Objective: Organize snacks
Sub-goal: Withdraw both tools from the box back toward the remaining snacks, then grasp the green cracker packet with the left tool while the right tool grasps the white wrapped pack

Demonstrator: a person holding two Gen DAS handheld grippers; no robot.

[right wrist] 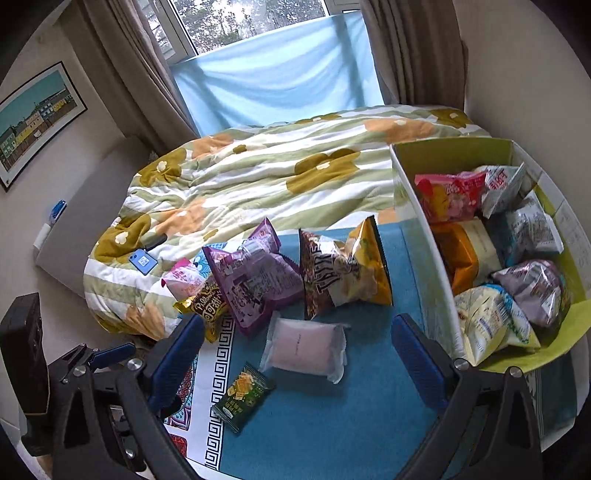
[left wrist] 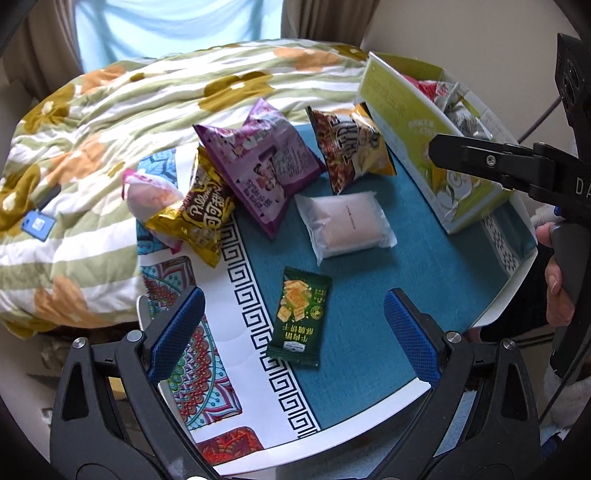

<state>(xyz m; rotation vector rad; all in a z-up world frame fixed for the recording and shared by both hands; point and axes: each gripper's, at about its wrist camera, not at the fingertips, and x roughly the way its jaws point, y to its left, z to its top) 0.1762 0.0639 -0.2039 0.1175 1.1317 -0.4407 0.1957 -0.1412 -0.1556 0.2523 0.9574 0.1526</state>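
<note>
Sorting stage: loose snacks are judged roughly half gathered, six packets being left on the mat.
Green cracker packet (left wrist: 299, 317): laid flat at the centre, between the left gripper's (left wrist: 293, 332) spread fingers, so it is judged the likely next pick.
White pouch (left wrist: 345, 223): lying flat at 12 o'clock from the green packet, just beside it.
Heaped bags: purple bag (left wrist: 258, 166), gold bag (left wrist: 197, 219), pink packet (left wrist: 147, 194) overlapped at 11 o'clock; a yellow-brown chip bag (left wrist: 351, 147) propped near the box.
Box (right wrist: 417, 236): set at 2 o'clock, already filled with several packets, presumably as the collecting place.
Right gripper (right wrist: 295, 358): held apart and empty over the white pouch.
Surface: a teal patterned mat (right wrist: 332, 424) laid at the foot of a floral quilt (right wrist: 258, 177).
Room: curtained window (right wrist: 240, 22) at 12 o'clock, framed picture (right wrist: 37, 114) at 9 o'clock.
</note>
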